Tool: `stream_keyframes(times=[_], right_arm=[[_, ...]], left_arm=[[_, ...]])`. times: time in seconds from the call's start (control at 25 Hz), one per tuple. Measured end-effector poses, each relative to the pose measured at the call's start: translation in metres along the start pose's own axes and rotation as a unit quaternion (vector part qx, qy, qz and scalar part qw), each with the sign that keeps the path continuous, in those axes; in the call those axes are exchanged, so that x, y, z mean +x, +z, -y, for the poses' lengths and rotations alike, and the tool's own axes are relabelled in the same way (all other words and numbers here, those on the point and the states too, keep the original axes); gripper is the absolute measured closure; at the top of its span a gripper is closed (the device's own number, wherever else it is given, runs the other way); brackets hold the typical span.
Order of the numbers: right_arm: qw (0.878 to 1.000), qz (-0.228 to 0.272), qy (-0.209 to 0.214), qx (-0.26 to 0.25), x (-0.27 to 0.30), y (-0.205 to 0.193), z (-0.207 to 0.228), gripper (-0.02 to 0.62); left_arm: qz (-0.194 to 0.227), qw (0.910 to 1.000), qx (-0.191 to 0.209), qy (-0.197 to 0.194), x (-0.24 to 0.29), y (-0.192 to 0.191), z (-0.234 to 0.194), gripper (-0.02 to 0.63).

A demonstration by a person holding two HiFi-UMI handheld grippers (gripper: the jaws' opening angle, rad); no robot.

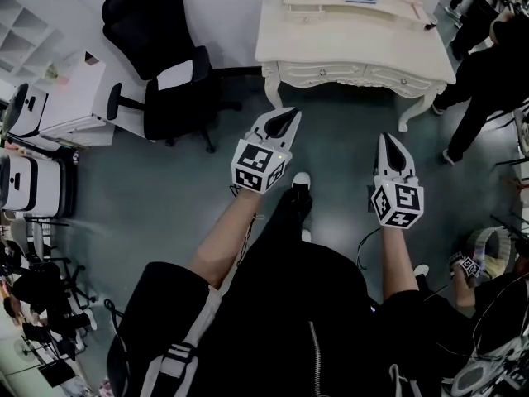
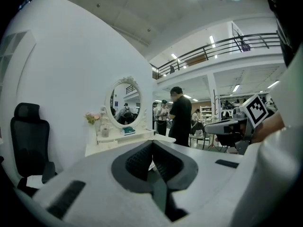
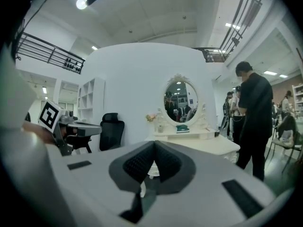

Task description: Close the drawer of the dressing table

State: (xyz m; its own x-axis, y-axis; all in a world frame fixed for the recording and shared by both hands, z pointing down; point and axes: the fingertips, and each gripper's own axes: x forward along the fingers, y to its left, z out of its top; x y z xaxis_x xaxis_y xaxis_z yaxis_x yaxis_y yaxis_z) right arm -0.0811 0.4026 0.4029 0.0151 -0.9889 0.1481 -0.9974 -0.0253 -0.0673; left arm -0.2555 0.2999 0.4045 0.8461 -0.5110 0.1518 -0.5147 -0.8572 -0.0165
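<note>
While we stand over the grey floor, our two bare forearms reach forward from black sleeves, each with a gripper at its end. Our left gripper has its jaws pressed together with nothing between them; its own view shows the dark pads meeting at the tip. Our right gripper is the same, its jaws closed on nothing. Both point level toward the dressing table, and both are well apart from it, with bare floor between.

Beyond the left gripper stands a black office chair, beside a white cabinet. The cream dressing table sits ahead of us against the white wall, its carved drawer fronts along the near edge. From these views we cannot tell whether a drawer stands out. On its raised shelf lies a teal item below the oval mirror. At the table's right end stands a person in black, with other people farther back.
</note>
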Motion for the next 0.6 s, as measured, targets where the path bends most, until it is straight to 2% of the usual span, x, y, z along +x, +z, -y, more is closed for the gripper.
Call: stream_keyframes(times=[0.28,0.6], right_arm=[[1.0,-0.011,-0.014,0.003,0.066,0.001,0.041,0.592],[0.999,-0.022,-0.028,0.006,0.173,0.025,0.099,0.592]], left_arm=[[-0.005,0.9998,-0.005,-0.019,0.081,-0.002,-0.035,0.6],[-0.009,0.9992,-0.003,-0.039,0.196,0.015,-0.095,0.6]])
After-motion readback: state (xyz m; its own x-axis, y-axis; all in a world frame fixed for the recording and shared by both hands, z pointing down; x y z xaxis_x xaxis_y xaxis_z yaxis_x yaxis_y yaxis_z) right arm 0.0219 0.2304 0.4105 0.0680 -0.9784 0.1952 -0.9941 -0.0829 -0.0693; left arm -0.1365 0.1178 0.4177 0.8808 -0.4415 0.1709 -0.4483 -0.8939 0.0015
